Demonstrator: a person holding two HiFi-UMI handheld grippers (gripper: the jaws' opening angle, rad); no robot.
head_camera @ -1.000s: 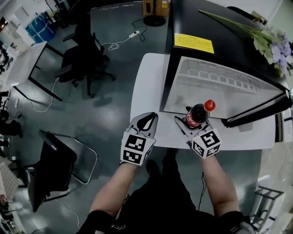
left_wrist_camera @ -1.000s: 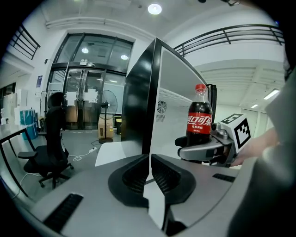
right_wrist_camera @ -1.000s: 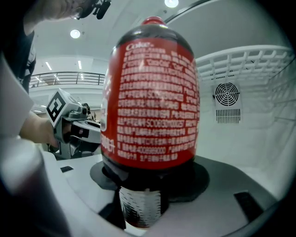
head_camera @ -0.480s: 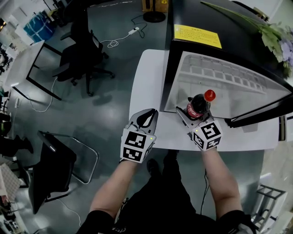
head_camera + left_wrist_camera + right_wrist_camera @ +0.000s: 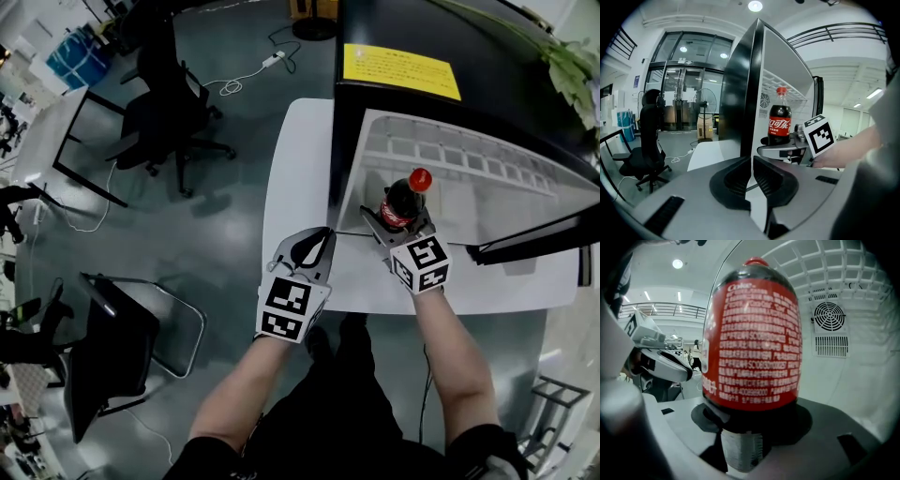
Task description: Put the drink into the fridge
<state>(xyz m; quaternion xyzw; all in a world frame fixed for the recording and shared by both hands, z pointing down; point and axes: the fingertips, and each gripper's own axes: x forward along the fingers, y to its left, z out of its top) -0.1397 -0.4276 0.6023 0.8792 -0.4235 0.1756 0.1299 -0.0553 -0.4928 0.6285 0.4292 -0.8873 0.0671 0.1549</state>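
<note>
Grey office floor (image 5: 234,197), black chairs (image 5: 173,112) at 10 o'clock, and a white table (image 5: 292,178) bearing a black fridge (image 5: 394,23) whose door (image 5: 534,246) stands open toward 3 o'clock. My right gripper (image 5: 396,228) is clamped low on the cola bottle (image 5: 401,202), below its red label. The bottle is upright, cap up, at the mouth of the white cabinet, with the wire shelf (image 5: 825,268) above and beyond it and the fan vent (image 5: 828,317) on the back wall at 1 o'clock. My left gripper (image 5: 322,236), jaws drawn together on nothing, hovers at 8 o'clock of the bottle, just beside the fridge's black left front edge. I judge the step in hand to be carrying the bottle inside. To do it well, I would push straight toward 12 o'clock and keep the bottle plumb and low so the cap passes under the shelf. I would steer clear of the left wall and seat the base flat on the cabinet floor before easing the grip. The left gripper should stay out of the bottle's path.
</note>
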